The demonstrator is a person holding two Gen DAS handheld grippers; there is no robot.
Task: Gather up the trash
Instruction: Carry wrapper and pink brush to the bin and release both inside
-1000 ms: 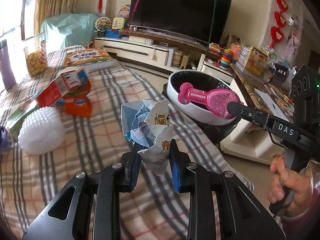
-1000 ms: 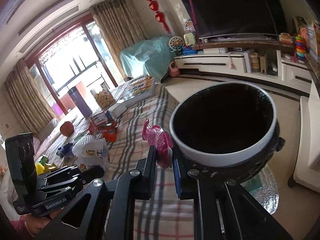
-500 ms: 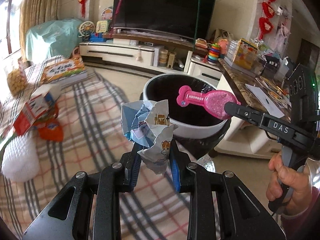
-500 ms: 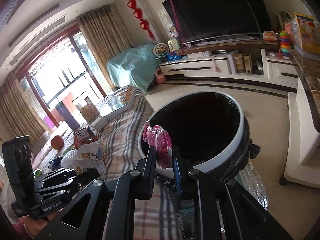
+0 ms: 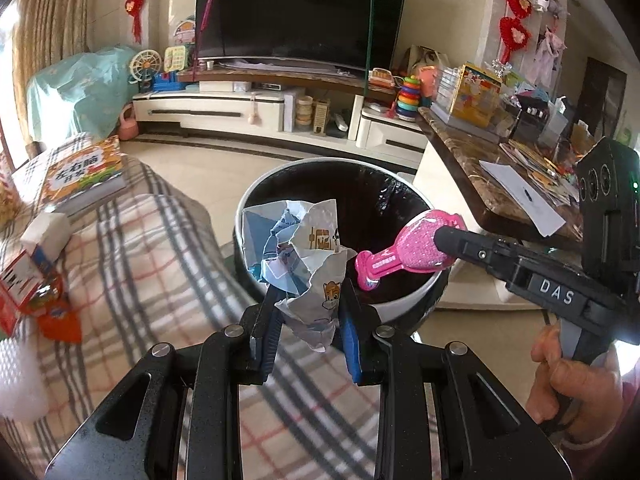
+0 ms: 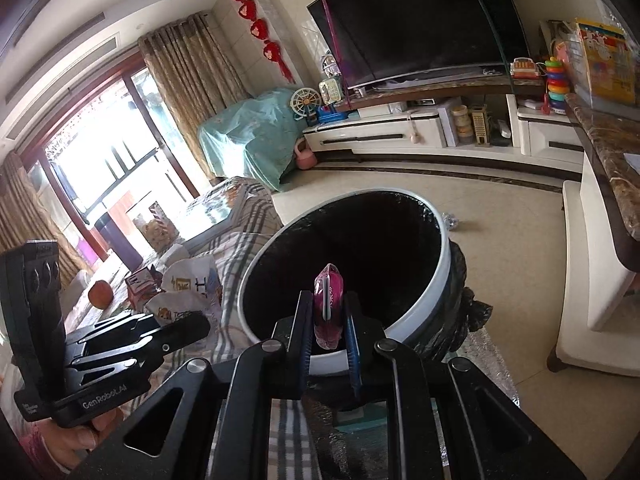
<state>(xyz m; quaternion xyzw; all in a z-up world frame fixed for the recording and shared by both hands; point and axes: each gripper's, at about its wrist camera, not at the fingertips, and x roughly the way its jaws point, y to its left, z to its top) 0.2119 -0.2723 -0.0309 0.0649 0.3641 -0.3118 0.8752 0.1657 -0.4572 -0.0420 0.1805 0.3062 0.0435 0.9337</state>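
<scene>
My left gripper (image 5: 308,312) is shut on a crumpled white and blue paper wrapper (image 5: 296,248), held at the near rim of the white trash bin (image 5: 404,306) with its black liner. My right gripper (image 6: 328,320) is shut on a pink plastic package (image 6: 328,304), which hangs over the bin's open mouth (image 6: 348,256). In the left wrist view the right gripper (image 5: 444,244) reaches in from the right with the pink package (image 5: 404,256) above the bin. In the right wrist view the left gripper (image 6: 176,320) and its wrapper (image 6: 188,292) sit left of the bin.
A plaid-covered table (image 5: 132,272) lies left, with a red and white carton (image 5: 24,276), an orange wrapper (image 5: 60,320), white foam (image 5: 16,376) and a book (image 5: 80,172). A marble counter (image 5: 500,176) stands right. A TV stand (image 5: 260,108) is behind.
Both grippers have swung from over the table toward the bin. The pink package now hangs over the bin's mouth and tilts down. The wrapper is at the bin's near rim.
</scene>
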